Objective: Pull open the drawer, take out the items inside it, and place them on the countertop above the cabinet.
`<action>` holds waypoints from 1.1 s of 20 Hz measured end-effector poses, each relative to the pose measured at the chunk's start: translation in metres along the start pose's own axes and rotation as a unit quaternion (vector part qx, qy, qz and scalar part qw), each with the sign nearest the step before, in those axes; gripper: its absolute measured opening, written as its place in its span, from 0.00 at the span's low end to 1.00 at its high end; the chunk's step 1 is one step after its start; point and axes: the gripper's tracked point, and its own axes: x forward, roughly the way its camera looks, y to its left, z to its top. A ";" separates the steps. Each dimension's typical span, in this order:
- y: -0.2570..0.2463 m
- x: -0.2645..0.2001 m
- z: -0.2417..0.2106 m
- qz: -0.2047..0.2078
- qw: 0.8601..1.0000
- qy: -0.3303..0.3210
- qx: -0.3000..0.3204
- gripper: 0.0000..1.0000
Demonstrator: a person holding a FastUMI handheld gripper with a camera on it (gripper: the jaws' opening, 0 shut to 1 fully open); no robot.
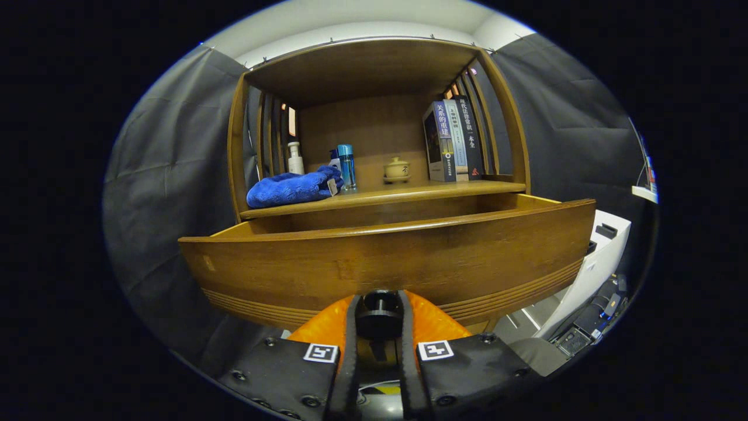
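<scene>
Your gripper (378, 316) sits nearest the camera, and its two fingers (350, 327) are closed narrowly on the dark round knob (378, 309) at the lower middle of the drawer front. One finger presses each side of the knob.

The drawer (385, 257) is pulled out from the wooden cabinet (374, 70). Its front panel spans the view just ahead of the fingers, with a grooved band along its bottom edge. You cannot see the inside of the drawer from this angle, so its contents cannot be told.

Above the drawer, the countertop (409, 192) runs under an open shelf bay with slatted sides. The following things stand or lie on it:

- A blue cloth (289, 188), bunched up at the left front edge.
- A white bottle (295, 158), behind the cloth near the left rear corner.
- A blue bottle (346, 165), just beside the right end of the cloth.
- A small lidded cup (397, 169), near the middle toward the back.
- A row of upright books (453, 140), against the right slats.

A white box-shaped unit (602, 251) stands beyond the drawer's right end, with dark equipment (596, 316) on the floor beside it.
</scene>
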 end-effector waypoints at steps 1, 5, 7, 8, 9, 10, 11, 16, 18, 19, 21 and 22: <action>0.001 -0.007 0.000 0.000 1.000 -0.003 -0.009 0.36; 0.001 -0.021 -0.011 0.001 1.000 0.006 -0.017 0.36; 0.001 -0.022 -0.013 0.000 1.000 0.006 -0.023 0.36; 0.001 -0.022 -0.013 -0.001 1.000 0.004 -0.026 0.36; 0.001 -0.021 -0.014 -0.002 1.000 0.005 -0.025 0.36; 0.001 -0.021 -0.014 -0.002 1.000 0.005 -0.025 0.36; 0.001 -0.022 -0.014 -0.002 1.000 0.004 -0.025 0.36; 0.002 -0.022 -0.014 -0.009 0.999 -0.003 -0.038 0.46; 0.004 -0.025 -0.005 -0.011 0.999 -0.021 -0.048 0.57; 0.005 -0.028 0.001 -0.011 0.998 -0.030 -0.054 0.63; 0.014 -0.042 0.008 0.006 0.998 -0.036 -0.060 0.74; 0.018 -0.051 0.021 0.015 0.997 -0.048 -0.055 0.79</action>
